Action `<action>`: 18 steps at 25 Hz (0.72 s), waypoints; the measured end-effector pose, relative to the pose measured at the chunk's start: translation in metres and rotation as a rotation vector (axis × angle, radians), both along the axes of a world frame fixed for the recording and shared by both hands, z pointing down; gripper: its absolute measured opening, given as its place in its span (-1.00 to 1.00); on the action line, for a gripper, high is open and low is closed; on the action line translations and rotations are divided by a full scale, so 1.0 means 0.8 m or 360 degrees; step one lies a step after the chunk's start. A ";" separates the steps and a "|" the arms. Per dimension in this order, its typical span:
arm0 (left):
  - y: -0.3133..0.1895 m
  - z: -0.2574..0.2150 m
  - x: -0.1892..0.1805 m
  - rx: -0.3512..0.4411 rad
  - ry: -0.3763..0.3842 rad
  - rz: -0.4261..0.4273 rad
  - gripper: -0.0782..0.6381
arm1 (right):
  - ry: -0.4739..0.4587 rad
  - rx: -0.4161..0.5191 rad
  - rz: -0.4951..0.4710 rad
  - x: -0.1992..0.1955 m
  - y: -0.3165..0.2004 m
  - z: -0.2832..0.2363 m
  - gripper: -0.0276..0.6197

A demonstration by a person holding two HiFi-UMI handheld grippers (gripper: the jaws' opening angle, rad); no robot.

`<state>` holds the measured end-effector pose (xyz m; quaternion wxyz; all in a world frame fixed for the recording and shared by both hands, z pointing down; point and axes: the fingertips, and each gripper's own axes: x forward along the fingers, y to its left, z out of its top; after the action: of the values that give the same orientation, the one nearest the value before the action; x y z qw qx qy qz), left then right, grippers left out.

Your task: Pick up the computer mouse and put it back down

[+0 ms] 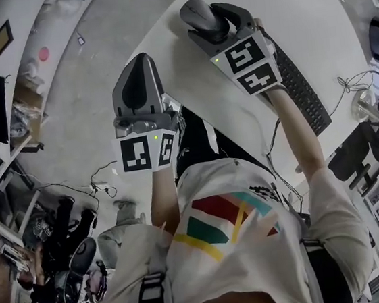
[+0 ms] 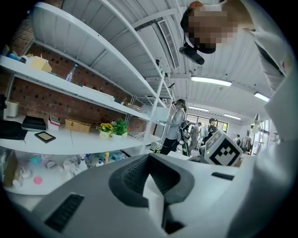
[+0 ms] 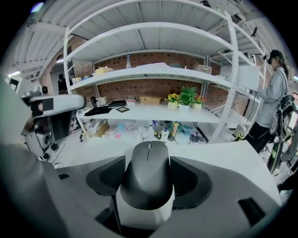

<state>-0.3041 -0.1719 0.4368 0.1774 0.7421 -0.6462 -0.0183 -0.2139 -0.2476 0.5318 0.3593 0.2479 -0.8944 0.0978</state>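
One mouse (image 3: 148,169) between right tongs (image 3: 149,181) (left tongs (image 2: 151,186) together, seemingly empty).

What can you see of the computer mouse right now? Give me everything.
The dark grey, rounded, matte-plastic computer mouse is clamped between the two dark padded jaws of the right tool, one pressing each flank. Its smooth domed back faces up, with a thin scroll wheel in a slot at the far end, pointing away from the tool. It is over the white table, near the black keyboard. Whether its underside touches the table is not visible.
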 end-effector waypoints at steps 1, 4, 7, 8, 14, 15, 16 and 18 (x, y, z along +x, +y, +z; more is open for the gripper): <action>0.000 0.003 -0.001 -0.0005 0.0002 -0.0006 -0.66 | 0.0014 -0.0009 -0.0010 0.000 0.002 0.006 0.04; 0.007 -0.001 0.003 -0.0010 0.0011 0.0006 -0.66 | 0.0100 0.0007 -0.0040 0.005 0.014 0.011 0.04; 0.011 0.010 0.000 -0.0013 0.0013 0.0026 -0.66 | 0.0214 0.0037 -0.0112 -0.005 0.025 0.027 0.04; 0.009 0.014 0.001 -0.0014 0.0013 0.0031 -0.66 | 0.0237 0.0044 -0.0131 -0.007 0.026 0.034 0.04; 0.001 0.034 0.022 0.0001 -0.0003 0.0062 -0.66 | 0.0223 0.0068 -0.0126 0.001 0.022 0.059 0.04; 0.002 0.034 0.023 0.0002 -0.0004 0.0064 -0.66 | 0.0221 0.0070 -0.0125 0.001 0.023 0.060 0.04; 0.002 0.033 0.023 0.0003 -0.0004 0.0063 -0.66 | 0.0222 0.0072 -0.0125 0.001 0.022 0.059 0.04; -0.001 0.027 0.019 0.0001 0.0002 0.0057 -0.66 | 0.0227 0.0075 -0.0126 -0.002 0.018 0.054 0.04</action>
<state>-0.2886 -0.1725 0.4588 0.1779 0.7536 -0.6326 -0.0157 -0.2154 -0.2329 0.5749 0.4197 0.2270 -0.8777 0.0445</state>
